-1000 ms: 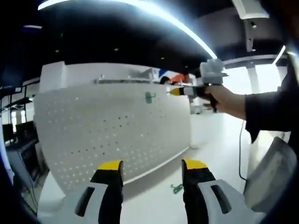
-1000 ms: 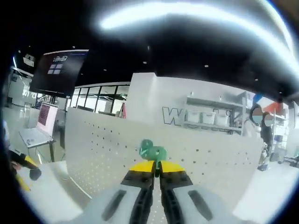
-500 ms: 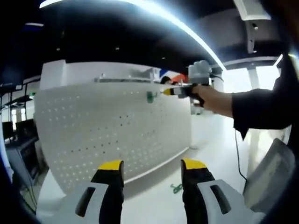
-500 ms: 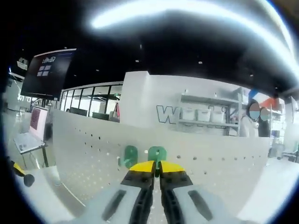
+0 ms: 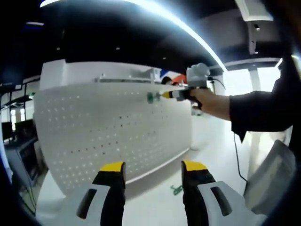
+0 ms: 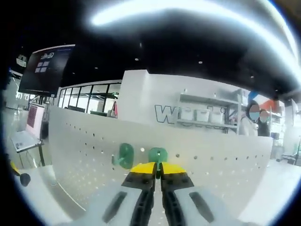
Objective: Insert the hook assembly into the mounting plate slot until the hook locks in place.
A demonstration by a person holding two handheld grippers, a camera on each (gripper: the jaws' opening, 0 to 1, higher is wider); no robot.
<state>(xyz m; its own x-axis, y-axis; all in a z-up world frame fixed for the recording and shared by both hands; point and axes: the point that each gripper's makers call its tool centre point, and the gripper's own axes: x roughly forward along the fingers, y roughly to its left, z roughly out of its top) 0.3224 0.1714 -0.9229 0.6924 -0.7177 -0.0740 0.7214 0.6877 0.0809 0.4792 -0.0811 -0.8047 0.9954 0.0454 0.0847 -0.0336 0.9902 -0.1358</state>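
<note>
Pegboard (image 5: 113, 132): white, perforated, upright on a white table (image 5: 155, 202), standing directly ahead of both tongs. Left tongs (image 5: 153, 169): yellow-tipped jaws well apart with nothing between them, pointing at the pegboard's lower part and apart from it; a small green piece (image 5: 177, 189) lies on the table just ahead of the right-hand jaw, too small to identify. Right tongs (image 6: 157, 170): yellow-tipped jaws pressed together, closed on a green hook (image 6: 157, 155) whose rounded top shows just above the tips and sits against the pegboard (image 6: 211, 165) near its upper edge. In the left gripper view the right tongs (image 5: 165, 94) come in from the right, held in a person's hand (image 5: 200, 96) with a dark sleeve (image 5: 258, 110) behind it, tips at the hook (image 5: 150, 97) high on the pegboard; whether the hook is fully seated in a hole cannot be told. Second hook (image 6: 124, 155): green, on the pegboard just left of the right tongs' tips. Surroundings, right gripper view: dark screen (image 6: 47, 70) far up to the left of the jaws; shelf (image 6: 207, 113) with white bins beyond the pegboard's top edge; a person (image 6: 251, 125) standing to the right past the pegboard. Long ceiling light (image 5: 178, 23) overhead.
</note>
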